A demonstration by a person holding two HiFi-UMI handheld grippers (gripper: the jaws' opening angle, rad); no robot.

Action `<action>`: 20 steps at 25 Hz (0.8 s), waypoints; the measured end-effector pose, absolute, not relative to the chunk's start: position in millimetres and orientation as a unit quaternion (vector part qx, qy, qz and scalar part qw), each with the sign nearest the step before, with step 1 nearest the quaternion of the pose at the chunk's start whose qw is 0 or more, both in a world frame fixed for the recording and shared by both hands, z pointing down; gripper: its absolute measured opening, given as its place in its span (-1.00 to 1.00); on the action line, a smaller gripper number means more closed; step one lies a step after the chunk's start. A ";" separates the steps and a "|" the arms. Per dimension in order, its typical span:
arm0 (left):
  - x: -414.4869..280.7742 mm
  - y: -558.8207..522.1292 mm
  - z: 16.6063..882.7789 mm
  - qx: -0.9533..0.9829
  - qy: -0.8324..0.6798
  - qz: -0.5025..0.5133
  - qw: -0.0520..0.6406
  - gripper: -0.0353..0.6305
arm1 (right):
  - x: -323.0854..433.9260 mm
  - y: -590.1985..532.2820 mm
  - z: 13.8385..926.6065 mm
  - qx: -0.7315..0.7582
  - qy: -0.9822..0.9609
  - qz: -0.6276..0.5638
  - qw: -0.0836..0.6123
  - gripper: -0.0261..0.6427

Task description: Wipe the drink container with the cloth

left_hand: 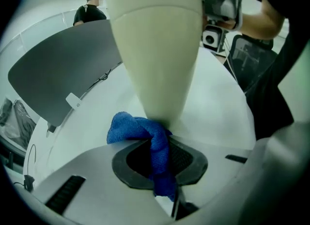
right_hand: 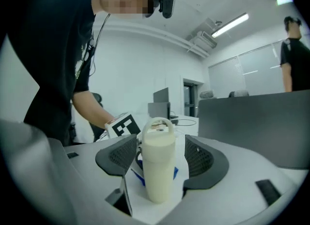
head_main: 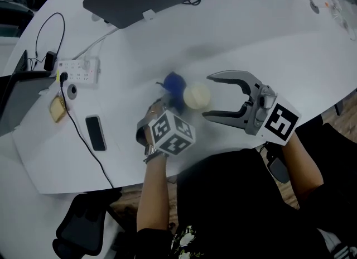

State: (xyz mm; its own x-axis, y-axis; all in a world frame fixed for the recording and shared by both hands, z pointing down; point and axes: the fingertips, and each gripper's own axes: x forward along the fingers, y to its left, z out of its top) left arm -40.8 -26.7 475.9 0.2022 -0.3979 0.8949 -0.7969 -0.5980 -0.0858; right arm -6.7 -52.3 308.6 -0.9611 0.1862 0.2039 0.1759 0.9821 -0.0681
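Nothing grips the drink container (head_main: 196,95), which stands upright on the white table (head_main: 268,46) at the middle of the head view, so rubbing harder low on its side would likely slide or topple it toward the frame's right. Your left gripper (left_hand: 160,157) is clamped on a fold of the blue cloth (left_hand: 145,129), pressing it against the container's foot. Your right gripper (head_main: 211,97) gapes wide with the container between its pads, apart from both.
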 end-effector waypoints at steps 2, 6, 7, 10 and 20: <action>-41.2 -26.0 476.2 0.747 -0.404 0.486 0.206 -0.76 | 3.4 -54.7 308.6 -0.026 -0.995 0.002 0.092 -0.09; -40.2 -27.3 476.1 0.745 -0.413 0.481 0.208 -0.76 | -1.5 -51.3 312.0 0.097 -0.993 -0.028 0.054 -0.09; -39.4 -27.5 476.1 0.744 -0.414 0.481 0.208 -0.77 | -7.6 -51.2 311.4 0.118 -0.992 -0.028 0.044 -0.08; -38.1 -28.1 476.2 0.742 -0.419 0.481 0.207 -0.77 | -30.7 -50.0 312.6 0.140 -0.989 -0.031 0.029 -0.08; -50.9 -9.3 425.9 0.772 -0.481 0.351 0.224 -0.77 | -37.0 -39.8 321.4 -0.116 -0.989 0.062 0.074 -0.09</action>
State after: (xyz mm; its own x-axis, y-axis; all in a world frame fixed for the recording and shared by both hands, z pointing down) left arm -50.9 -9.3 425.9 0.2918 -0.5851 0.7567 -0.8995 -0.4369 0.0090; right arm -37.0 -39.8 321.4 -0.9624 0.2376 0.1315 0.2193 0.9656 -0.1398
